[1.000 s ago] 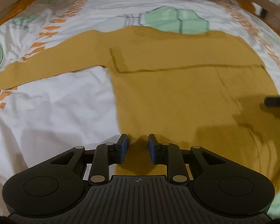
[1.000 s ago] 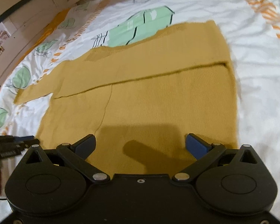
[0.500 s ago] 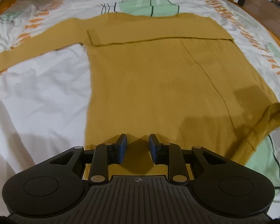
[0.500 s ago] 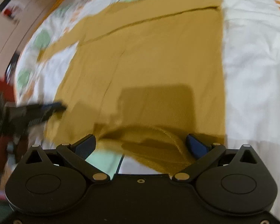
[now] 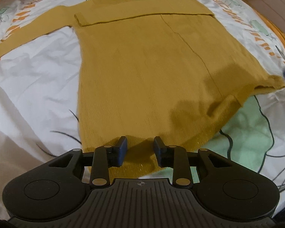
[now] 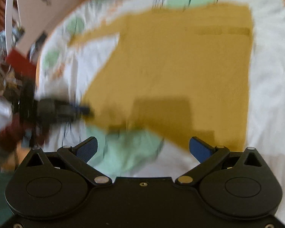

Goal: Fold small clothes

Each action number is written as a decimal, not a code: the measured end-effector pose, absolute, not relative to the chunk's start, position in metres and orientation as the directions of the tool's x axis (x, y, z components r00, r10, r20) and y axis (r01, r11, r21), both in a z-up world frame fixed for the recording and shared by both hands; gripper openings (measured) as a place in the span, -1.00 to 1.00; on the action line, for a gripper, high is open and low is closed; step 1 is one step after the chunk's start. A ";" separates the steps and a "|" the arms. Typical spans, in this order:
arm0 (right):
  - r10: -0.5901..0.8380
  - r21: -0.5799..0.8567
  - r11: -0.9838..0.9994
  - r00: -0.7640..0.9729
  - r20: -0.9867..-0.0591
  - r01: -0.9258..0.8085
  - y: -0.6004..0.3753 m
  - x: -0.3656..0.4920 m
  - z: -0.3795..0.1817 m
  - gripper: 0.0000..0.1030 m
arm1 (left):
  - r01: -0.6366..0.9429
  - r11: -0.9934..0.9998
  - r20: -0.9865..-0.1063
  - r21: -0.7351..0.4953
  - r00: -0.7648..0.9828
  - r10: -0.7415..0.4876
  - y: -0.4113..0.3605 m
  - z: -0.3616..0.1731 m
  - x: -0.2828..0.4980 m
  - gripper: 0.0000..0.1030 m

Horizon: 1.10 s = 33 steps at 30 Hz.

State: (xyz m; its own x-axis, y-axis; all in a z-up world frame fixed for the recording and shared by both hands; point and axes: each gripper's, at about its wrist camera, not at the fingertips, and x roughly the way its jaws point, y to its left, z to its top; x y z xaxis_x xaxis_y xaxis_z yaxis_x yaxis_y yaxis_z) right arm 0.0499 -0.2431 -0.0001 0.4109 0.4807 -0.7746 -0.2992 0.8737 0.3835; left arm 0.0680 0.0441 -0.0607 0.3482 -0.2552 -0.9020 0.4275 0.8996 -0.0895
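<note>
Mustard sweater (image 5: pixel 146 72) lies flat on the bed sheet (image 5: pixel 32 79), one sleeve already folded across the chest, the other sleeve (image 5: pixel 30 30) stretched out to the side. Bottom hem is nearest me.

Left claw (image 5: pixel 140 148) sits right over the hem, pads part-open and opening; cloth lies below the gap but I don't see the pads pressing it, so I read it as not gripping. Right claw (image 6: pixel 143 148) is spread wide with nothing in it, hanging above the hem corner over a green patch of the sheet. That view is motion-blurred.

My read of the step: get both hem corners, then fold up toward the collar. To do it cleanly I'd pinch both layers at the hem, match the two claws in height, and lift evenly so the folded sleeve doesn't slide.

Pose: both claws pitched steeply down at the bed, left low on the hem, right seemingly higher.
</note>
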 end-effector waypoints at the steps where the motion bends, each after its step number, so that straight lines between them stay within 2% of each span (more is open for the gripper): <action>1: 0.462 0.365 0.885 0.450 -0.765 -0.288 -0.238 0.058 -0.002 0.99 | 0.426 0.900 -0.903 -0.092 0.346 -0.256 0.045 -0.061 0.067 -0.42; 4: 0.423 0.329 0.905 0.497 -0.758 -0.269 -0.216 0.079 -0.019 0.99 | 0.414 0.905 -0.902 -0.099 0.346 -0.257 0.047 -0.060 0.062 -0.42; 10: 0.293 0.163 0.938 0.444 -0.847 -0.307 -0.165 0.086 -0.072 0.99 | 0.365 0.924 -0.887 -0.118 0.379 -0.263 0.061 -0.053 0.057 -0.42; 13: 0.280 0.138 0.925 0.391 -0.877 -0.353 -0.164 0.064 -0.085 0.99 | 0.324 0.937 -0.861 -0.131 0.430 -0.270 0.072 -0.044 0.056 -0.42; 17: 0.244 0.071 0.914 0.401 -0.883 -0.399 -0.157 0.049 -0.083 0.99 | 0.251 0.955 -0.826 -0.158 0.497 -0.267 0.090 -0.033 0.067 -0.42; 20: 0.313 0.159 0.917 0.412 -0.856 -0.367 -0.163 0.055 -0.068 0.99 | 0.203 0.962 -0.799 -0.180 0.540 -0.264 0.103 -0.026 0.082 -0.42; 24: 0.376 0.196 0.907 0.504 -0.778 -0.374 -0.166 0.061 -0.036 0.99 | 0.129 0.976 -0.759 -0.174 0.614 -0.216 0.122 -0.012 0.101 -0.41; 27: 0.397 0.210 0.907 0.575 -0.715 -0.365 -0.166 0.076 -0.022 0.99 | 0.077 0.986 -0.733 -0.150 0.660 -0.163 0.135 -0.003 0.115 -0.29; 33: 0.387 0.248 0.921 0.653 -0.651 -0.299 -0.166 0.114 -0.030 0.99 | -0.057 0.990 -0.696 -0.132 0.716 -0.051 0.174 0.005 0.155 -0.26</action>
